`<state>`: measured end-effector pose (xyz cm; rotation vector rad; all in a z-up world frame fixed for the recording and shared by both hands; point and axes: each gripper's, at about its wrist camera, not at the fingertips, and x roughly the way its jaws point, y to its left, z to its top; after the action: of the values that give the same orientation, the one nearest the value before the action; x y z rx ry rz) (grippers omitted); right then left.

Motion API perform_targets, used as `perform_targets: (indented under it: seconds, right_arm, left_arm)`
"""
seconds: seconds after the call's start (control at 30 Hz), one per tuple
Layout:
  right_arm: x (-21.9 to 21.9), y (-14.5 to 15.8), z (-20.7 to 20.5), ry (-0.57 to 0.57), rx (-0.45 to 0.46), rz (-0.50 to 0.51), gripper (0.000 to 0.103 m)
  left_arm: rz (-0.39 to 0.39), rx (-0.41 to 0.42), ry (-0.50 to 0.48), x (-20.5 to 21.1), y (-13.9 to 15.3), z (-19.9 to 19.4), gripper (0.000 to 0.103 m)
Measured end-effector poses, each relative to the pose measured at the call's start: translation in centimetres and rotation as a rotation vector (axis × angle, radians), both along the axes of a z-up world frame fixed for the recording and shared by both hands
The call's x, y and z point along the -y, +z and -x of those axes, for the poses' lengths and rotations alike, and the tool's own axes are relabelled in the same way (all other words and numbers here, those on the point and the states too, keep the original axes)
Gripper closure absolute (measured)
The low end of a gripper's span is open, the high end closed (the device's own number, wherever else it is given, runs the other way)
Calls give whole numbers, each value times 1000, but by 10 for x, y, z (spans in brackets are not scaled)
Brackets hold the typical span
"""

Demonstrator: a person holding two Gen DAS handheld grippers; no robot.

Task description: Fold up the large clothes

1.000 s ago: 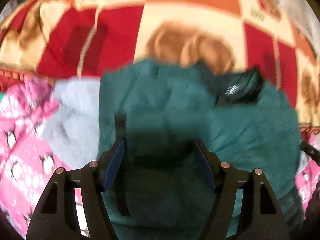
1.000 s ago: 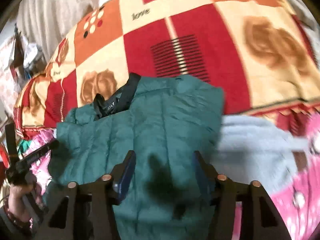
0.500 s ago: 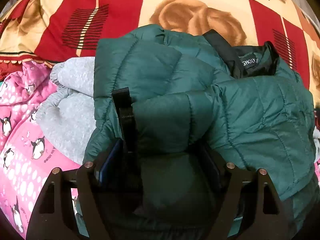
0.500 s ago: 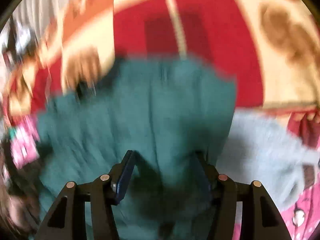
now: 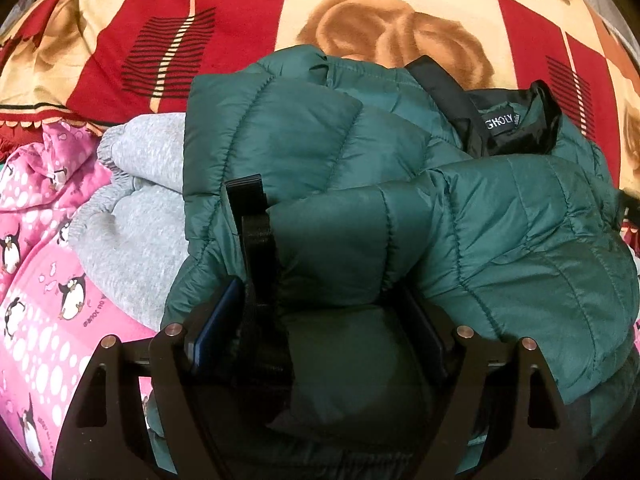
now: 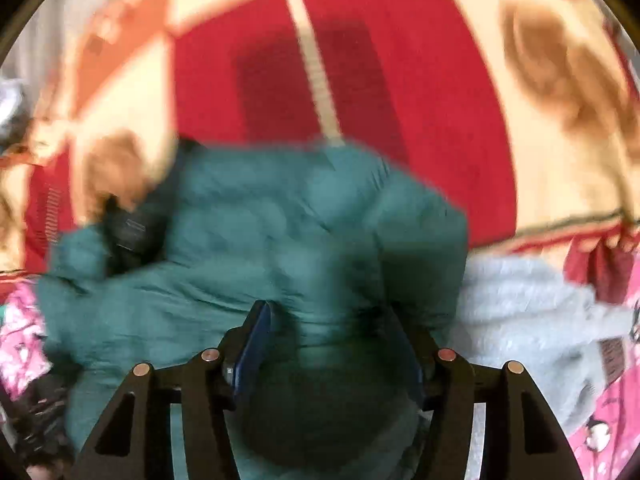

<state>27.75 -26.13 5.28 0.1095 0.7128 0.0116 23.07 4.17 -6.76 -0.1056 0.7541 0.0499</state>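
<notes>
Straddling a bulge of the green puffer jacket (image 5: 500, 232), the left claw (image 5: 316, 332) has just been spreading its jaws; a sleeve with a black cuff strip fills the gap, touching the left blue pad (image 5: 218, 320), with the right pad hidden behind fabric. In its blurred view the right claw (image 6: 332, 344) stands half-open over the same jacket, whether it pinches cloth I cannot tell. Beyond, the jacket's black collar (image 5: 508, 124) lies open. A grey garment (image 5: 132, 216) sits beside it, on a pink penguin sheet (image 5: 36, 280) and a red-and-cream blanket (image 5: 248, 8) across the bed.
</notes>
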Motion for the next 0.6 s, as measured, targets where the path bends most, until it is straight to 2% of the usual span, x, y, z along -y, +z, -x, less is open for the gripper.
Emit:
perform_targets:
  seconds: [0.1, 0.17, 0.23, 0.3, 0.4, 0.6]
  right_arm:
    - [-18, 20, 37, 75, 88, -89, 45]
    - [-33, 14, 55, 132, 63, -123, 39]
    - [-41, -8, 57, 144, -3, -88, 36]
    - [-46, -48, 45, 103, -129, -4, 34]
    - [-39, -61, 43, 115, -111, -57, 32]
    - [-56, -57, 47, 117, -85, 23, 30]
  left_arm:
    - [-1, 1, 0, 0, -1, 0, 22]
    - [-2, 1, 1, 0, -1, -1, 22]
    - [-3, 2, 0, 0, -1, -1, 22]
    - [-3, 2, -2, 0, -1, -1, 22]
    - [-7, 0, -2, 0, -1, -1, 22]
    - [-5, 0, -7, -3, -1, -2, 22]
